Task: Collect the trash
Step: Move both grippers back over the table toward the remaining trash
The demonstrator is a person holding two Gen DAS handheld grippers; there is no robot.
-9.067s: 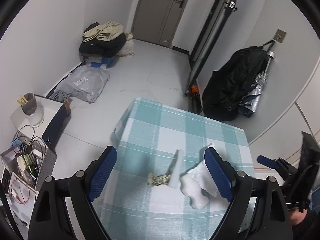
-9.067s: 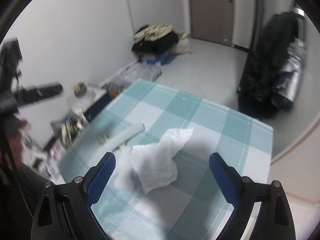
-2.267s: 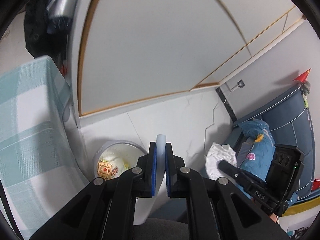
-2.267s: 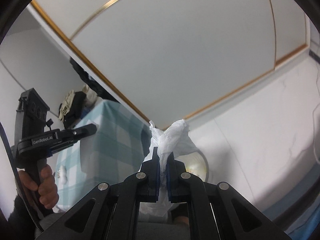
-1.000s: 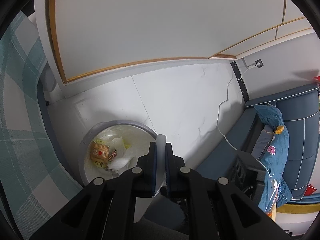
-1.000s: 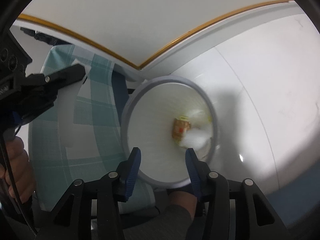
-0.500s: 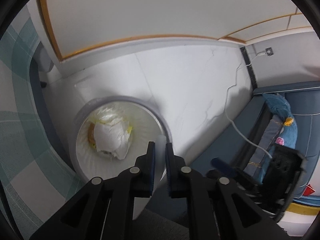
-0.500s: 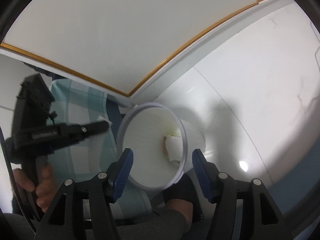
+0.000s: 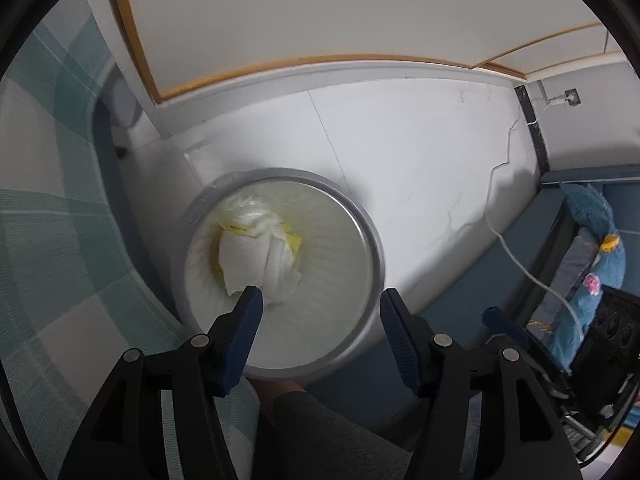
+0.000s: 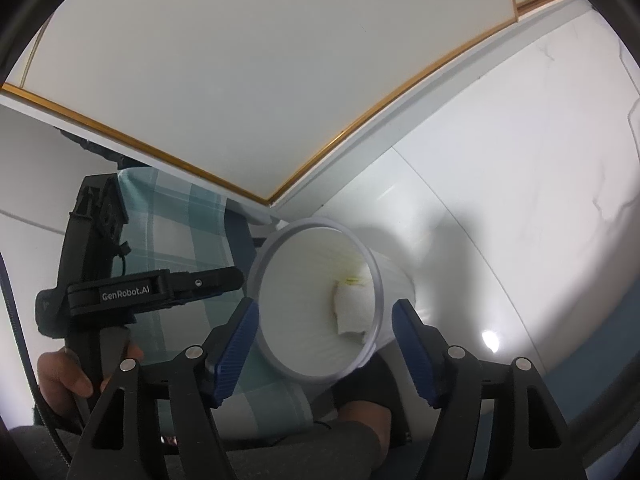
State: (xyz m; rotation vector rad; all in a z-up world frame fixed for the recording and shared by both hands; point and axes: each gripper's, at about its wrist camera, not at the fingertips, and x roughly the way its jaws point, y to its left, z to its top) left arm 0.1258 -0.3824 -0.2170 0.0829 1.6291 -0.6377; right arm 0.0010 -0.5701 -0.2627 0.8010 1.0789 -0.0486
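Note:
A round white trash bin [image 9: 372,248] stands on the floor beside the table. A crumpled white tissue [image 9: 260,264] lies in it on yellow-marked wrappers. My left gripper [image 9: 320,294] hangs right over the bin's mouth, its jaws opening, with nothing between the blue fingers. In the right wrist view the bin [image 10: 312,222] and tissue [image 10: 352,314] sit just beyond my right gripper [image 10: 324,305], whose jaws are also opening and empty. A hand [image 10: 64,376] holds the left gripper [image 10: 224,280] at the bin's left rim.
The table with a teal checked cloth [image 9: 48,240] rises just left of the bin. A white wall panel with gold trim [image 9: 320,20] stands behind it. A blue sofa with cushions [image 9: 592,220] and a white cable [image 9: 520,256] lie to the right. My grey-clad leg [image 9: 320,420] is below.
The left gripper has gone from shut on a white stick to open, and the stick is no longer between its fingers. The right gripper's jaws widened and it rose a little from the bin.

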